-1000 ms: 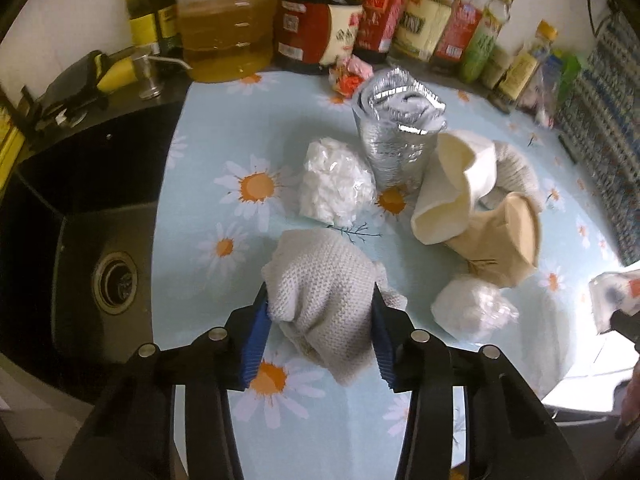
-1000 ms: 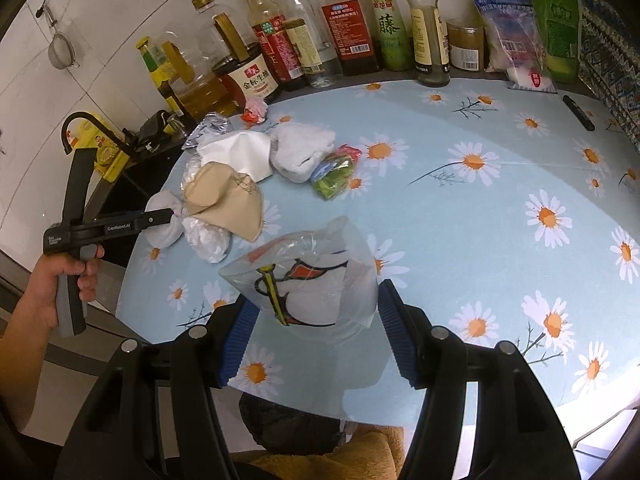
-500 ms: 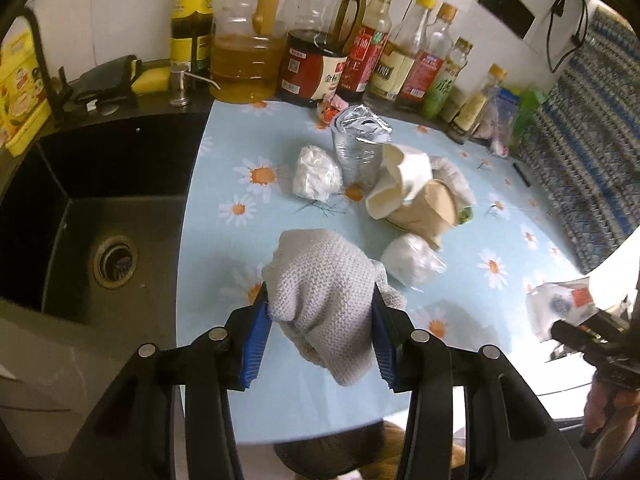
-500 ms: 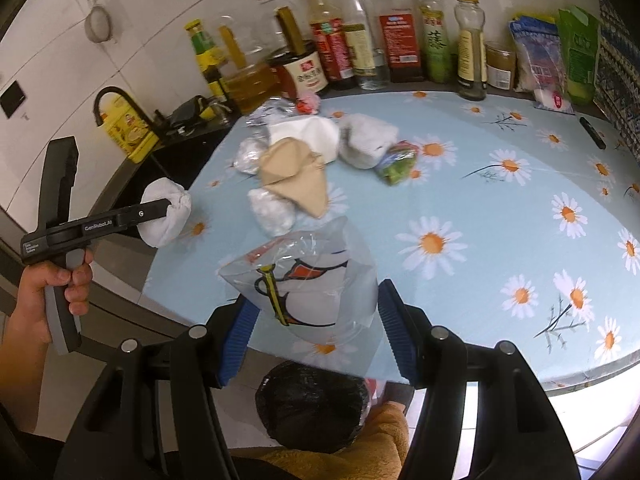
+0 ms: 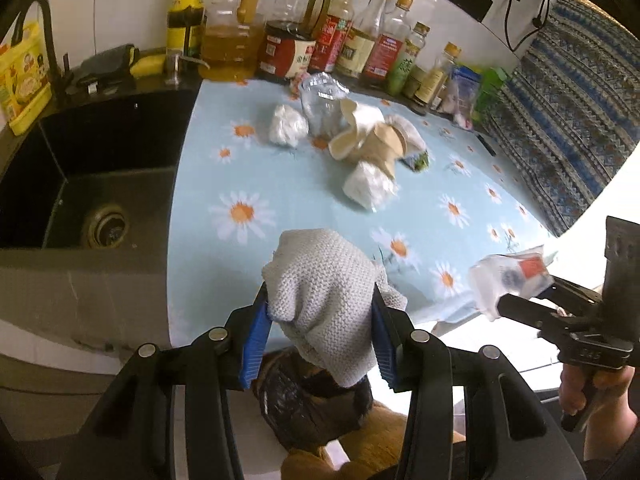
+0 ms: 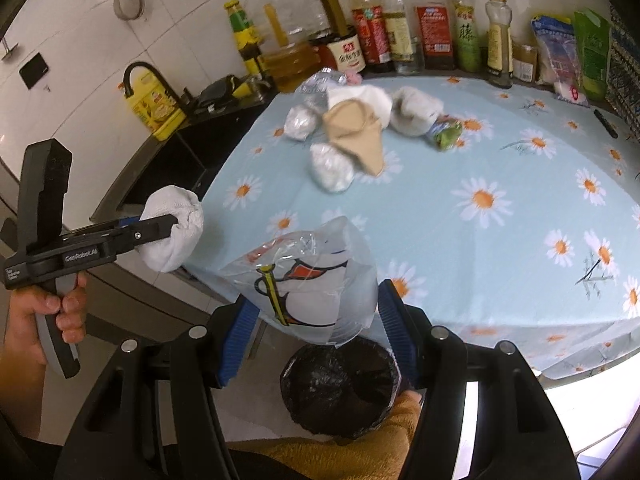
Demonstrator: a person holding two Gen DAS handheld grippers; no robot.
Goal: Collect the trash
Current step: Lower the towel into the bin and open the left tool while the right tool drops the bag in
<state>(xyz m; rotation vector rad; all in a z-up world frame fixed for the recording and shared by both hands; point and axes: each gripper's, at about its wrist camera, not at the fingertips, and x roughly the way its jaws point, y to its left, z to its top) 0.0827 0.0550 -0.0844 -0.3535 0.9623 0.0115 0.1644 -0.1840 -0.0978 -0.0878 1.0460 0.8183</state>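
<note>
My left gripper (image 5: 320,324) is shut on a crumpled white knitted cloth (image 5: 324,292), held past the table's front edge above a bin lined with a black bag (image 5: 304,404). My right gripper (image 6: 316,328) is shut on a clear plastic bag with a cartoon print (image 6: 312,284), hanging just over the same bin (image 6: 340,388). The right view shows the left gripper (image 6: 176,232) with the white cloth (image 6: 172,228) at the left. The left view shows the right gripper (image 5: 500,300) with the plastic bag (image 5: 508,276) at the right. More trash lies on the table: white wads (image 6: 330,166), a beige paper bag (image 6: 356,140), a green wrapper (image 6: 446,134).
The daisy-print tablecloth (image 6: 480,240) covers the table. A row of sauce and oil bottles (image 6: 400,36) stands along the back wall. A black sink (image 5: 80,184) with a drain lies left of the table. A patterned fabric (image 5: 568,120) hangs at the right.
Both grippers have pulled back from the table with their loads, from over the cloth to past its front edge. The black-lined bin has come into view below them.
</note>
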